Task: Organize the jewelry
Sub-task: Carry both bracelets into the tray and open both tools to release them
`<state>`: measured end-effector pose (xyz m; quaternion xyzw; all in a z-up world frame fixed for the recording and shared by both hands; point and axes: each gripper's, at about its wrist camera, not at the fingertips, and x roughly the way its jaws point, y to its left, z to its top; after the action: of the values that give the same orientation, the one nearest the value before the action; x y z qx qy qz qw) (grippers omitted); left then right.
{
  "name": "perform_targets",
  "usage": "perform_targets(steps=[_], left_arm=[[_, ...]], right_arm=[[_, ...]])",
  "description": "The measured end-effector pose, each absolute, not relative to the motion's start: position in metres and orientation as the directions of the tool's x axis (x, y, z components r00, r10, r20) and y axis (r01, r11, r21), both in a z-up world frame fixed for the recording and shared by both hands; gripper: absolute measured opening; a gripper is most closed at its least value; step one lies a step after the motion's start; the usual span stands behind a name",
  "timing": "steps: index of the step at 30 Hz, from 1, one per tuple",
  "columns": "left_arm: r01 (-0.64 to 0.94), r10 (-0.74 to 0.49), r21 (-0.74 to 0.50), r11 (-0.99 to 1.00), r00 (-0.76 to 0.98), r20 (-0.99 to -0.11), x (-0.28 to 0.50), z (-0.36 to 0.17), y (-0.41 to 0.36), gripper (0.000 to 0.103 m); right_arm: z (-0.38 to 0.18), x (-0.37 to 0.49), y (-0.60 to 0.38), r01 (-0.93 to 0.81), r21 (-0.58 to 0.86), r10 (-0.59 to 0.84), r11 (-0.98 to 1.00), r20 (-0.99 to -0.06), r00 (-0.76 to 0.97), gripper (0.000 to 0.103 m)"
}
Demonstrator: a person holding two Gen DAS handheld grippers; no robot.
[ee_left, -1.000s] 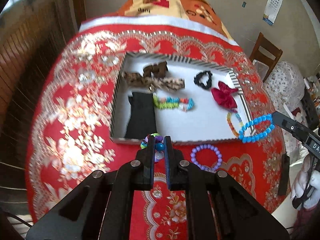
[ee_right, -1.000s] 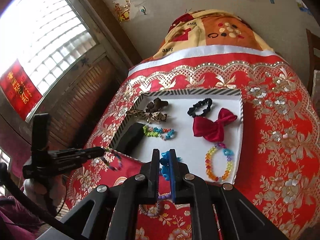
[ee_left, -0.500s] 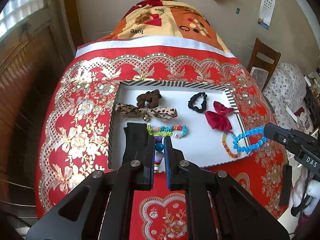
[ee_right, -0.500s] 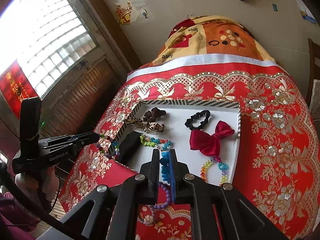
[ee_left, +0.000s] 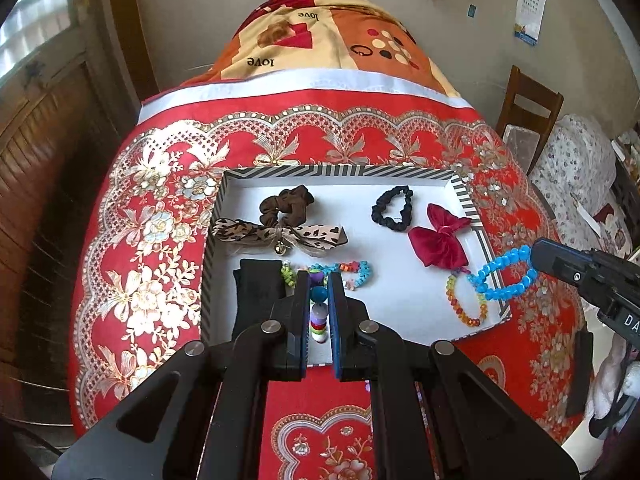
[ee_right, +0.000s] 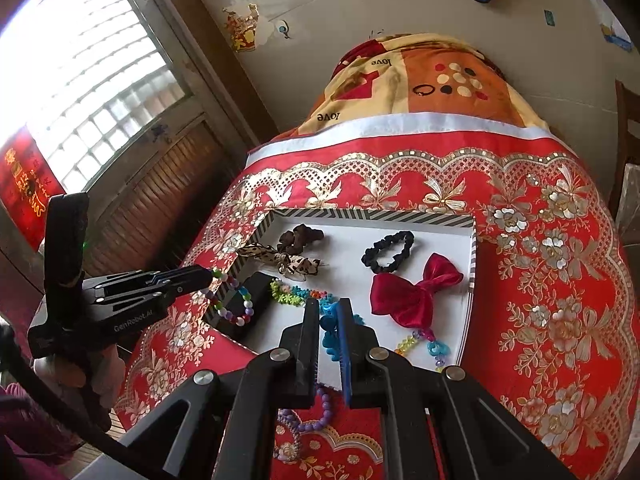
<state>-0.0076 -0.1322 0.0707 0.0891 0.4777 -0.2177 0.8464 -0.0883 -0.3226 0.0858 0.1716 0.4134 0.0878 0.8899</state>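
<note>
A white tray with a striped rim point(ee_left: 340, 171) point(ee_right: 372, 214) lies on the red cloth. My left gripper point(ee_left: 319, 280) point(ee_right: 208, 274) is shut on a multicoloured bead bracelet point(ee_left: 318, 312) point(ee_right: 232, 300) and holds it above the tray's near left corner. My right gripper point(ee_right: 329, 306) point(ee_left: 534, 254) is shut on a blue bead bracelet point(ee_left: 502, 276) point(ee_right: 329, 332) and holds it above the tray's right rim. In the tray lie a brown scrunchie point(ee_left: 286, 206), a leopard bow point(ee_left: 280, 236), a black scrunchie point(ee_left: 392, 208), a red bow point(ee_left: 440, 240), a black pouch point(ee_left: 256, 284), a flower bracelet point(ee_left: 352, 270) and a rainbow bracelet point(ee_left: 464, 304).
A purple bead bracelet point(ee_right: 320, 412) lies on the cloth in front of the tray. A patterned blanket point(ee_left: 332, 40) covers the far end of the table. A wooden chair point(ee_left: 528, 108) stands at the right, a window and wooden panelling point(ee_right: 100, 80) at the left.
Both grippers have risen and drawn back from the table, each keeping its bracelet. The tray looks smaller and farther away now.
</note>
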Motion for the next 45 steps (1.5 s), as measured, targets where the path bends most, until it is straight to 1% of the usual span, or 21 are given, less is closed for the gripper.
perform_targets(steps=[13, 28, 37, 45], left_arm=[[0.455, -0.269, -0.053, 0.889, 0.424, -0.865, 0.002, 0.054, -0.149, 0.007], [0.446, -0.277, -0.089, 0.890, 0.377, -0.884, 0.018, 0.030, -0.167, 0.007], [0.377, -0.260, -0.127, 0.917, 0.327, -0.908, 0.032, 0.004, -0.149, 0.007], [0.325, -0.227, -0.123, 0.938, 0.303, -0.926, 0.038, -0.014, -0.133, 0.007]], right_arm=[[0.082, -0.066, -0.323, -0.018, 0.366, 0.294, 0.931, -0.716, 0.633, 0.008], [0.072, -0.024, -0.321, -0.026, 0.355, 0.295, 0.935, -0.732, 0.614, 0.008], [0.058, 0.017, -0.309, -0.053, 0.360, 0.322, 0.931, -0.747, 0.581, 0.008], [0.035, 0.069, -0.288, -0.086, 0.405, 0.385, 0.910, -0.751, 0.536, 0.008]])
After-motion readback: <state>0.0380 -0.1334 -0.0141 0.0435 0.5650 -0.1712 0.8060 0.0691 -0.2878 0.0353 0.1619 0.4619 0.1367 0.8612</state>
